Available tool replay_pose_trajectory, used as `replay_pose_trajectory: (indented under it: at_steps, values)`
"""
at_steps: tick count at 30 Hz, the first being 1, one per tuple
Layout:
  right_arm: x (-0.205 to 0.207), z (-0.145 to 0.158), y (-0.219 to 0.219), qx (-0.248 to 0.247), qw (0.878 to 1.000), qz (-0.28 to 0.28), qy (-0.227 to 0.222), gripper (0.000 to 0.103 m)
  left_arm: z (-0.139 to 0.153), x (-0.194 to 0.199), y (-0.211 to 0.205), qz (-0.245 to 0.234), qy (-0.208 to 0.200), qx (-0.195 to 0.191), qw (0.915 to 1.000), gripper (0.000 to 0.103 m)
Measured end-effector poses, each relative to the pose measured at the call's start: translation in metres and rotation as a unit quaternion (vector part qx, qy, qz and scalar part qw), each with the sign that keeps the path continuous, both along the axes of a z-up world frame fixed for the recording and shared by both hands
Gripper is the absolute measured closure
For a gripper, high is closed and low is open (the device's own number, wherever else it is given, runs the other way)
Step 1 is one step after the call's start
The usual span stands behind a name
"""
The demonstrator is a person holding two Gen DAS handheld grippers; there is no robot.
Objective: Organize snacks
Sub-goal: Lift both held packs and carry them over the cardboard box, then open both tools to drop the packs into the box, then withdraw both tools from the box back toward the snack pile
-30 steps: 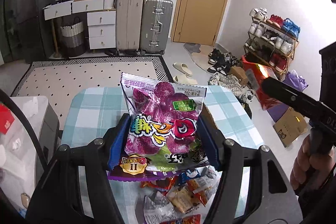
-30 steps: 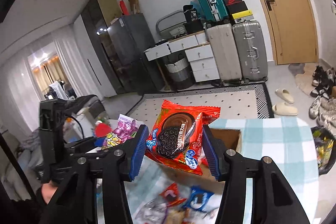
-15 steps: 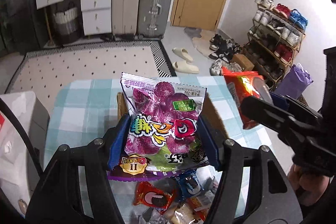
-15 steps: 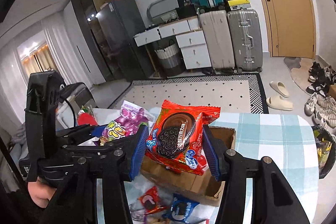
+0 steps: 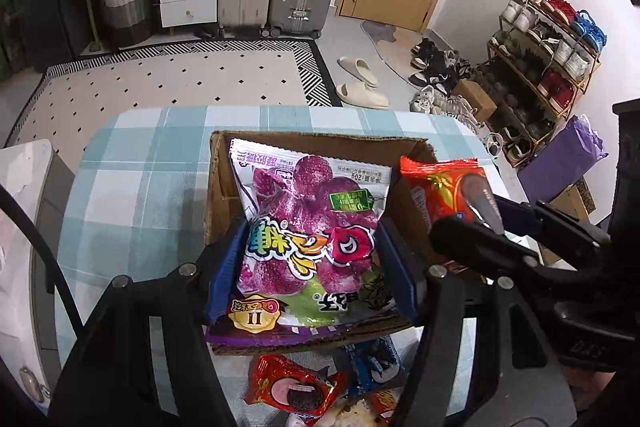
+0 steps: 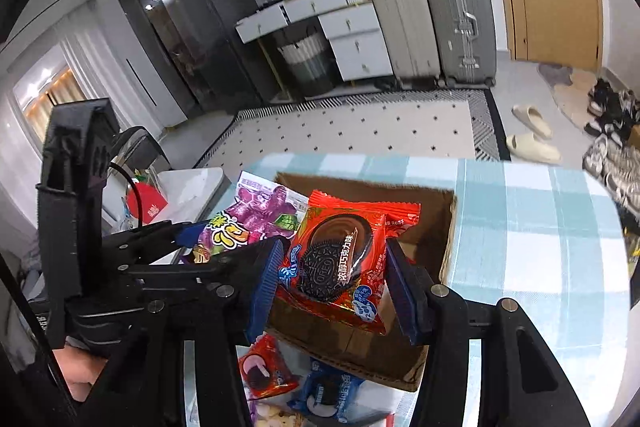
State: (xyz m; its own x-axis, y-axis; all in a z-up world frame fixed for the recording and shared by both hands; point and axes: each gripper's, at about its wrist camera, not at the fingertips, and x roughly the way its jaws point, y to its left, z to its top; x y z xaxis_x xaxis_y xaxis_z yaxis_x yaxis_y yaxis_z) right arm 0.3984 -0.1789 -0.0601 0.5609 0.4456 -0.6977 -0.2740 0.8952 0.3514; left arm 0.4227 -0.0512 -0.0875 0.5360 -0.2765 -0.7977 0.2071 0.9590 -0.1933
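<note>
Both tools have dropped toward the cardboard box (image 5: 224,187): the left tool (image 5: 312,275) now carries its purple candy bag (image 5: 312,227) over the opening, and the right tool (image 6: 332,283) brings the red cookie pack (image 6: 344,259) alongside.

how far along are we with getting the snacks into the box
Done: nothing that shows; what can be seen of the box inside is bare cardboard.
In hand: the left gripper holds a purple candy bag and the right gripper a red Oreo pack, both over the open box.
Left: releasing these two, then the loose packs on the table in front of the box.
</note>
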Motion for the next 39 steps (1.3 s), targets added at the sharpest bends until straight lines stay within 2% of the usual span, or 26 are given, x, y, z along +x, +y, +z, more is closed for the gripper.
replay_pose_trajectory:
  at_steps: [3,8,12,16,18,22,25,27,31,35,39]
  values:
    - [0.003,-0.009,0.000,-0.006,1.000,0.000,0.005,0.051,-0.013,0.004,0.005,-0.001,0.008,0.003,1.0000,0.041]
    - [0.005,-0.016,0.001,-0.008,1.000,0.006,0.006,0.051,-0.026,0.020,0.007,-0.002,0.032,-0.013,0.9994,0.041]
    - [0.010,-0.023,0.001,-0.001,1.000,0.002,0.016,0.050,-0.034,0.023,0.012,0.001,0.038,0.003,0.9993,0.041]
    - [0.010,-0.022,0.001,-0.004,1.000,-0.001,0.009,0.048,-0.033,0.022,0.018,-0.001,0.039,-0.008,0.9992,0.041]
    - [0.008,-0.018,0.000,-0.002,1.000,-0.001,0.000,0.039,-0.032,0.019,0.022,-0.006,0.043,-0.027,0.9987,0.037]
    - [-0.003,-0.006,-0.006,0.003,1.000,-0.007,-0.018,0.038,-0.023,0.009,0.024,0.002,0.039,-0.025,0.9989,0.034]
    - [-0.016,0.009,-0.012,0.004,0.999,-0.014,-0.037,0.037,-0.013,-0.004,0.028,0.011,0.025,-0.032,0.9991,0.032]
    - [-0.026,0.019,-0.016,0.006,0.999,-0.017,-0.049,0.034,-0.003,-0.016,0.030,0.023,0.008,-0.022,0.9995,0.024]
    - [-0.050,0.038,-0.019,0.028,0.997,0.000,-0.077,0.032,0.016,-0.040,0.031,0.033,-0.039,0.027,0.9983,0.024]
    - [-0.078,0.059,-0.017,0.026,0.993,0.015,-0.114,0.031,0.037,-0.062,0.036,0.043,-0.064,0.032,0.9965,0.023]
    - [-0.107,0.078,-0.019,0.039,0.989,0.017,-0.145,0.023,0.057,-0.090,0.036,0.046,-0.093,0.050,0.9934,0.022]
